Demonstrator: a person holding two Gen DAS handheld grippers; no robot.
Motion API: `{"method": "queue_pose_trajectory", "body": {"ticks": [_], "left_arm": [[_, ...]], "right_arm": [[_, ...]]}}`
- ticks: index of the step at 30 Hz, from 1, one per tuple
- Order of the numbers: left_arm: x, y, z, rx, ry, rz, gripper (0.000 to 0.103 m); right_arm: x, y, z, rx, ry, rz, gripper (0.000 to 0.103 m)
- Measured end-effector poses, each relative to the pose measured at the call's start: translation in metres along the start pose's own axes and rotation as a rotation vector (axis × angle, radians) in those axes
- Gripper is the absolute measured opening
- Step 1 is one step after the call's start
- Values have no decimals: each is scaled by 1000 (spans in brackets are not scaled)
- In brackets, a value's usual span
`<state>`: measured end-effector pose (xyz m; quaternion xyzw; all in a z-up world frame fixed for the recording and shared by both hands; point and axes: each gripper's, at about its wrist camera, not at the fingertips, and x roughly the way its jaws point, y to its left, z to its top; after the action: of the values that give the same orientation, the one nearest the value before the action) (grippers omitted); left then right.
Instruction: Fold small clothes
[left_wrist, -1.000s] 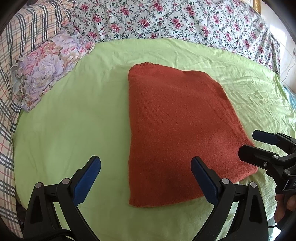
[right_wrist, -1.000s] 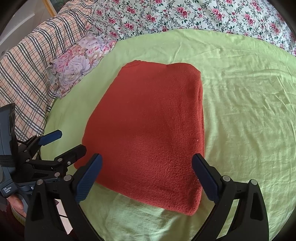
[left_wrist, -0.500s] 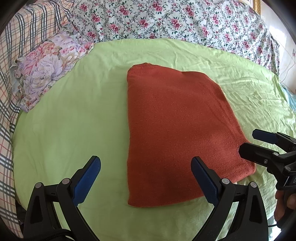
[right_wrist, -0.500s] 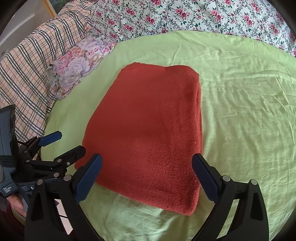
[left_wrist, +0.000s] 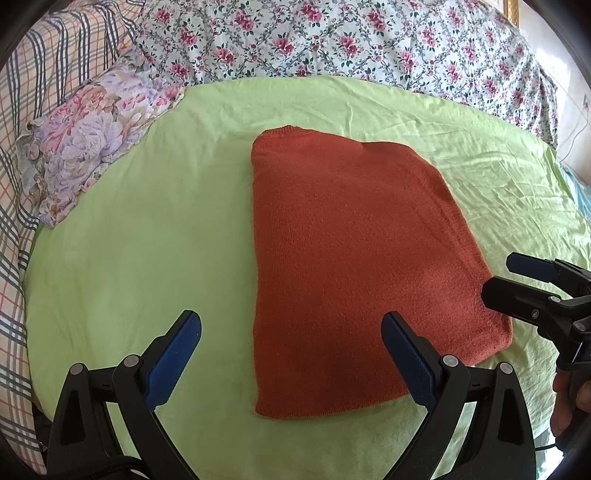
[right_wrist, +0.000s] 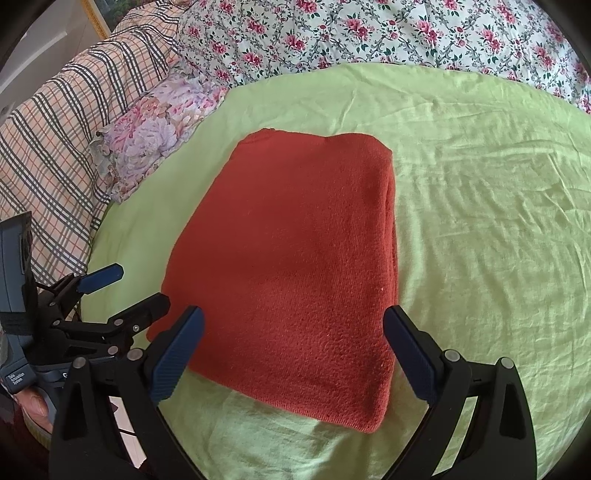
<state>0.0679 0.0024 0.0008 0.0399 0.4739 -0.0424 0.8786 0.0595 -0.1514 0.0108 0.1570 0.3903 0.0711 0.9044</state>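
Folded red sweater (left_wrist: 354, 266) on green sheet (left_wrist: 147, 240), between and ahead of left gripper (left_wrist: 291, 354) and right gripper (right_wrist: 293, 350), both spread wide, empty

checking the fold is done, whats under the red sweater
The red sweater lies folded on the light green sheet, which shows all around it. Whatever lies between its folded layers is covered. Both sets of jaws are open.
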Motion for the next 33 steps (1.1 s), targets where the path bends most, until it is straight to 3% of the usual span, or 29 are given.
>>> {"method": "queue_pose_trajectory", "body": {"ticks": [33], "left_arm": [[8,3,19,11,-16,10,98]], "right_arm": [[8,-9,14,2,-7,-8,97]]}}
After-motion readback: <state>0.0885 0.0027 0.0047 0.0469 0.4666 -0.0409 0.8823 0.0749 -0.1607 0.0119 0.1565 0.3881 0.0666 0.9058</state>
